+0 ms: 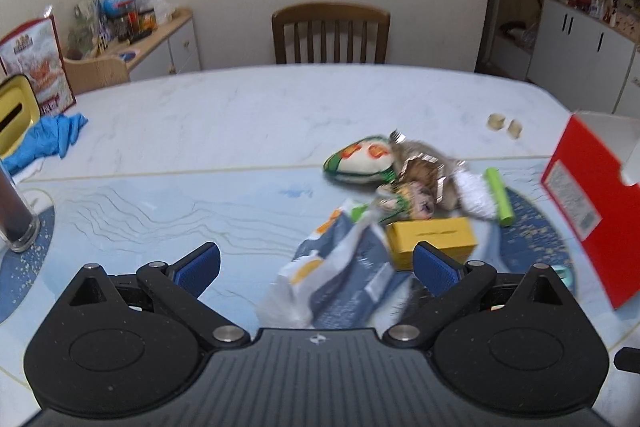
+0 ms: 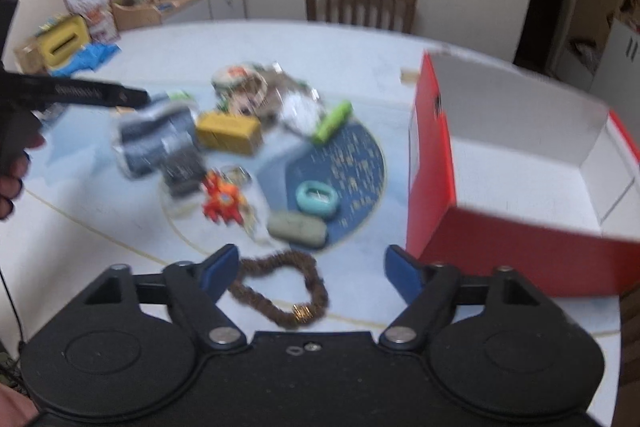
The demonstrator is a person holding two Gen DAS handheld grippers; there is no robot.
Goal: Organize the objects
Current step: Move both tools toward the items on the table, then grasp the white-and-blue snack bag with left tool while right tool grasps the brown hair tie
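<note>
A pile of small items lies on the table. In the left wrist view I see a blue-grey and white packet, a yellow box, a green and white pouch, a green tube. My left gripper is open, just above the packet. In the right wrist view my right gripper is open and empty, over a brown braided loop. Beyond it lie a grey-green case, a teal ring, an orange toy. An open red box stands on the right.
A wooden chair stands at the table's far side. A yellow tissue box, blue gloves and a glass are at the left. Two small beige blocks lie far right. The left gripper's body reaches in from the left.
</note>
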